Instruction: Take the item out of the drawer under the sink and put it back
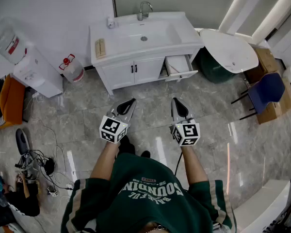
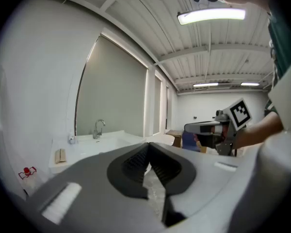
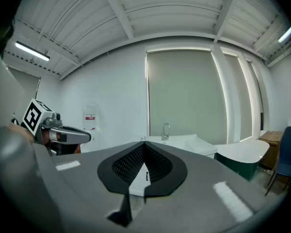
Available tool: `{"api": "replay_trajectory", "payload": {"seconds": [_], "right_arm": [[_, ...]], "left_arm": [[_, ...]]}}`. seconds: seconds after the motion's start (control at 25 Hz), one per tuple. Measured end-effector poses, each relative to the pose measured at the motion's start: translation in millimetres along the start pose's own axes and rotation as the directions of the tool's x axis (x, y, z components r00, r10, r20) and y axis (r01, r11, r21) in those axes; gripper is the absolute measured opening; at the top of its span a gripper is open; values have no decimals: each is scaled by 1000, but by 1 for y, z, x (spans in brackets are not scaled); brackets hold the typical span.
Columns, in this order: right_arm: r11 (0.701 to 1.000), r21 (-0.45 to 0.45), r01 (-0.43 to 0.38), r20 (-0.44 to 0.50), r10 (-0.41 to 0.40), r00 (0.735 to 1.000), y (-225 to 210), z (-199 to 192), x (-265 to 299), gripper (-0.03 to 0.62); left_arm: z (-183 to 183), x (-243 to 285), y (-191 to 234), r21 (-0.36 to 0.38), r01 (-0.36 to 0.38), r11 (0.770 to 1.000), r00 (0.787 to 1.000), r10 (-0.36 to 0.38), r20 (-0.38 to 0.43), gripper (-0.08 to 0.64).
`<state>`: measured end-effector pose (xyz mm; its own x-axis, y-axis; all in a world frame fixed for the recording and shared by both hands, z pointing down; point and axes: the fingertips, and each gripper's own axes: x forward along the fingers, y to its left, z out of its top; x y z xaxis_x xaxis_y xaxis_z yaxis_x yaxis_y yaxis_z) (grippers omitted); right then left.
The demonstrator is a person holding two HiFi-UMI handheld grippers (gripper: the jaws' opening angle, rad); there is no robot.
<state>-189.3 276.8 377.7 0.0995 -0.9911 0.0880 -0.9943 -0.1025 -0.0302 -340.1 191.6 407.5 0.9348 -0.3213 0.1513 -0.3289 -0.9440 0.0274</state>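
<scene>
While I stand well back on the tiled floor point(image 1: 77, 115), the head view shows the drawer point(image 1: 178, 66) under the sink point(image 1: 136, 38) pulled out at the right end of the white cabinet point(image 1: 131, 74). Its inside looks pale, and I cannot make out the item from here. Since that drawer is small and shallow, I expect something light and easy to tip, so I would take it across its middle with one tool. Both my forearms reach forward side by side. The left tool point(image 1: 130, 102) and right tool point(image 1: 176, 103) point toward the cabinet, well apart from it.

In the left gripper view, my left tool's tips point(image 2: 146, 147) are pressed together with nothing between them. It noses slightly down, with the tap point(image 2: 98, 127) far ahead and the right tool off to the side.

In the right gripper view, the right tool point(image 3: 144, 144) is likewise pressed together and empty. It is held level and aimed at the cabinet front below the tap.
</scene>
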Motion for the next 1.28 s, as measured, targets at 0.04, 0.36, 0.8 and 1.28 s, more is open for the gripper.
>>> {"api": "replay_trajectory", "payload": {"seconds": [0.04,0.36,0.8,1.28], "right_arm": [[1000,7,3,6,-3,1000,0,1,0,2],[1000,13,26,4,-26,1000,-1,0,-2,2],[999,20,29,-2,-29,1000,-1,-1,-3,2],[999,34,31,0,-31,1000,-10,-2,-11,2]], "left_arm": [[0,-1,1,-1,-1,1000,1000,1,0,51],[-1,-7,4,-6,-4,1000,1000,4,3,51],[-2,-6,3,-11,4,1000,1000,-4,-2,51],[-2,2,-5,-19,10,1000,1000,-10,-3,51]]}}
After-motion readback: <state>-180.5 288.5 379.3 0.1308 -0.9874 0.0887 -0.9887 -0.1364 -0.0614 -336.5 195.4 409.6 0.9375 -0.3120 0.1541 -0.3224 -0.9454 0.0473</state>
